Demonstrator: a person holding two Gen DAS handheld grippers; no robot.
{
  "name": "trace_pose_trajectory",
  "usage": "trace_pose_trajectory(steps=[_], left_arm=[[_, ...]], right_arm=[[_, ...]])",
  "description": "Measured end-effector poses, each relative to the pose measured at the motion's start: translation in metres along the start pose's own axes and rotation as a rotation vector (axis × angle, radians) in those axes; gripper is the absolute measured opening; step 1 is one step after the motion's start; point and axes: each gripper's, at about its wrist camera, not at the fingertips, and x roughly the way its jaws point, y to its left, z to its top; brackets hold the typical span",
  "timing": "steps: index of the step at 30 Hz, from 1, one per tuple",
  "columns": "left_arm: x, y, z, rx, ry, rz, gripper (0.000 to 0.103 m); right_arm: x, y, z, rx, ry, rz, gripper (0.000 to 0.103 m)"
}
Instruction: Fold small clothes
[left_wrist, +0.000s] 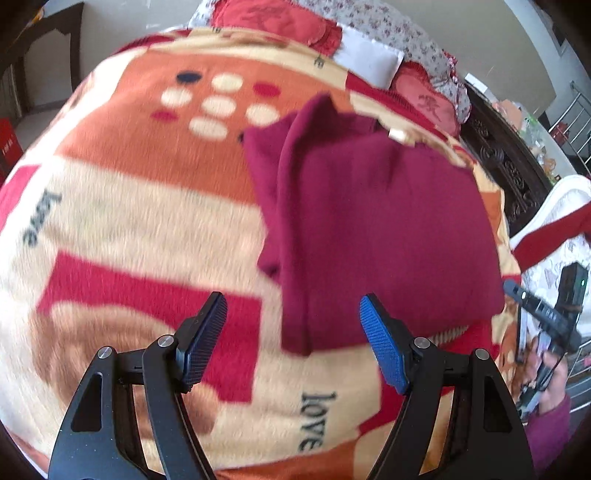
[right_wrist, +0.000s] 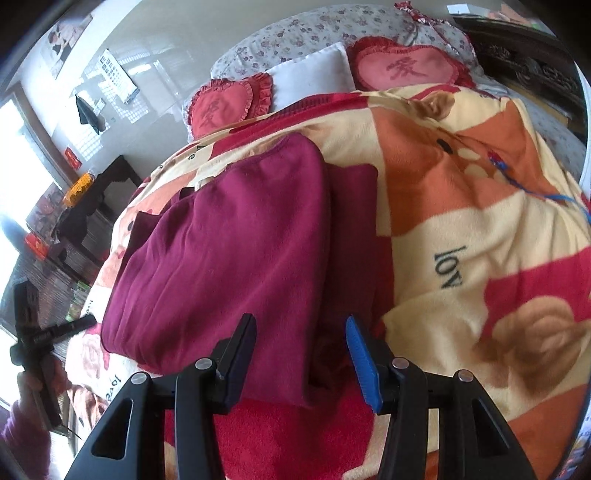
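Observation:
A dark maroon garment (left_wrist: 369, 221) (right_wrist: 229, 258) lies folded on a patterned fleece blanket (left_wrist: 129, 203) (right_wrist: 480, 221) spread over a bed. My left gripper (left_wrist: 291, 301) hovers open above the blanket, and the garment's near left corner lies below and just ahead of its fingertips. My right gripper (right_wrist: 301, 321) is open over the garment's near corner, where the folded edge lies beneath the gap with no pad pressing on it. Each view shows the other hand-held gripper at its edge (left_wrist: 546, 317) (right_wrist: 33, 332).
Two red heart cushions (right_wrist: 225, 103) (right_wrist: 402, 70), a white pillow (right_wrist: 310, 77) and a floral quilt lie at the head of the bed. Dark carved wooden furniture (left_wrist: 498, 155) stands beside the bed. A dark table (right_wrist: 103, 195) with clutter stands on the floor at the left.

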Motion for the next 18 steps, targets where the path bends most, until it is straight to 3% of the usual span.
trace_pose_trajectory(steps=[4, 6, 7, 8, 11, 16, 18], left_arm=[[0.011, 0.001, -0.009, -0.047, 0.029, -0.059, 0.075], [0.015, -0.001, -0.011, -0.051, 0.039, -0.075, 0.075], [0.017, -0.005, -0.012, -0.037, 0.046, -0.069, 0.075], [0.018, -0.008, -0.012, -0.023, 0.049, -0.060, 0.075], [0.014, -0.014, -0.014, 0.012, 0.030, -0.050, 0.075], [0.025, -0.005, -0.011, -0.033, 0.058, -0.037, 0.075], [0.025, -0.005, -0.011, -0.036, 0.056, -0.033, 0.075]], right_arm=[[0.012, -0.001, -0.004, 0.028, 0.027, 0.044, 0.048], [0.016, 0.002, -0.006, 0.023, 0.034, 0.069, 0.034], [0.014, 0.006, -0.007, -0.010, 0.027, 0.030, 0.019], [0.011, 0.008, -0.007, -0.029, 0.021, 0.016, 0.011], [-0.008, 0.002, -0.006, -0.032, -0.013, 0.019, 0.006], [0.012, -0.003, -0.017, -0.029, 0.063, -0.049, 0.006], [0.008, -0.001, -0.016, -0.031, 0.056, -0.055, 0.006]])
